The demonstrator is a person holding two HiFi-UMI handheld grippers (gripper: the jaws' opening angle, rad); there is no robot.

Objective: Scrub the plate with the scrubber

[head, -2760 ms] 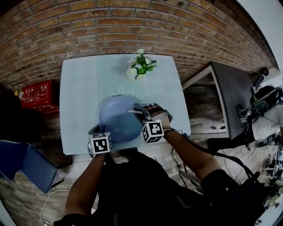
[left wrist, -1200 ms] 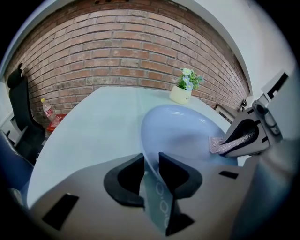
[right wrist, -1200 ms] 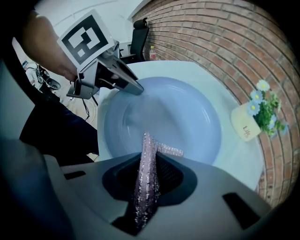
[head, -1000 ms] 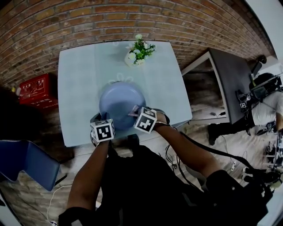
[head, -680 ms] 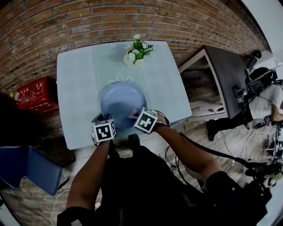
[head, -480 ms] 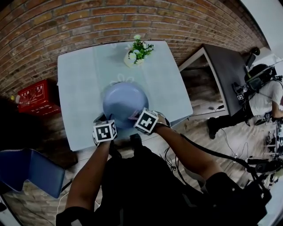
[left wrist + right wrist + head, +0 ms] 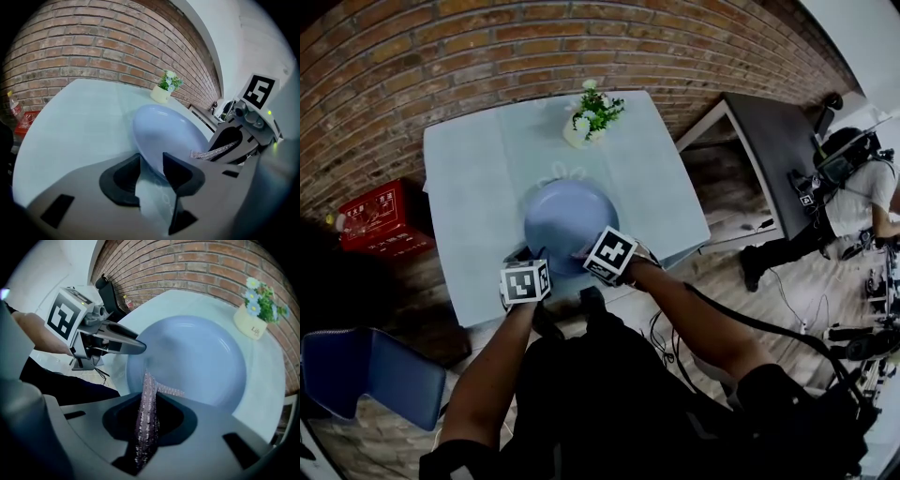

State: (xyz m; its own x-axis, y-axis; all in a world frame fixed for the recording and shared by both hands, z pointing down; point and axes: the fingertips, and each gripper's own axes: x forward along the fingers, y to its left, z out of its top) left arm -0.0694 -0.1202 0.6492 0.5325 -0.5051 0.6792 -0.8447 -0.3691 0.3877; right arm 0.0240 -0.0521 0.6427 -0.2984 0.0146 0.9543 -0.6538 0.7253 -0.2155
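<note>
Surface: pale table (image 7: 459, 187), far edge against a brick wall (image 7: 487, 56); a flower pot (image 7: 584, 127) stands at the far middle.
Room: red crate (image 7: 373, 220) on the floor at the left, blue chair (image 7: 370, 375) near left, dark desk (image 7: 769, 141) at the right.
Plate position: blue plate (image 7: 567, 216) on the near middle of the table, well short of the flower pot.
Plate attitude: hollow side up. It is round, so it has no long axis. Whether its near rim rests on the table cannot be told.
Left gripper: left gripper (image 7: 150, 161) at the plate's near-left rim. Its jaws have just been opening and now stand apart. The rim runs through the gap, close along the right jaw and clear of the left one, so the grip is released.
Right gripper: right gripper (image 7: 150, 401) at the plate's near-right rim, pointing steeply down, jaws clenched on the scrubber (image 7: 147, 427).
Scrubber axis: a thin glittering sheet held on edge. Its long axis runs along the jaws.
Scrubber heading: the free end points away from the gripper, onto the plate's near rim area. One corner folds off to the right. Contact with the plate cannot be confirmed.
Change from one second ago: the plate keeps its place on the table and both grippers remain at its near rim.
</note>
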